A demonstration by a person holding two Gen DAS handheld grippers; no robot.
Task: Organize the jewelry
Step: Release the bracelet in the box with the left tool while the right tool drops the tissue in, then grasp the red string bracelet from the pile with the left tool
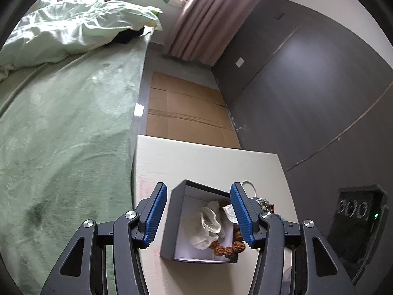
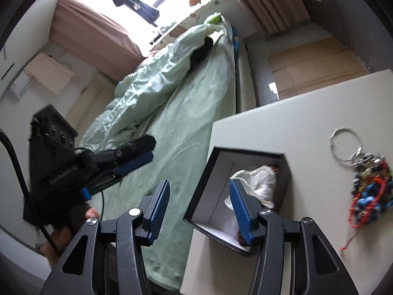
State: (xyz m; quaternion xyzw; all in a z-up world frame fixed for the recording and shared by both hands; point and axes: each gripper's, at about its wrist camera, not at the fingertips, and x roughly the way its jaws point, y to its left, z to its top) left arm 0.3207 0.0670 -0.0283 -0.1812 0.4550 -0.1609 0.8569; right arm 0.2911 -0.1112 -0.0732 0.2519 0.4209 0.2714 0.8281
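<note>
The dark square cardboard box (image 1: 176, 221) sits on the pale white table (image 1: 196, 162). Inside it lie a brown bead bracelet (image 1: 228, 247) and a soft white cloth (image 1: 208, 223). A tangled pile of bright jewelry (image 2: 371, 184) and a thin silver ring (image 2: 343, 142) rest on the table, well apart from the box. A good next move, I think, is to pick one piece slowly from the pile's top. The left gripper (image 1: 196, 212) hangs over the box, fingers wide apart and empty. The right gripper (image 2: 200, 210) sits at the box's near edge, tilted, fingers also apart, holding nothing.

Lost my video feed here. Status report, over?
Left gripper and right gripper open, empty. Dark open cardboard box holds brown bead bracelet, white cloth. Tangled jewelry pile waits on table. Nothing blocking.
</note>
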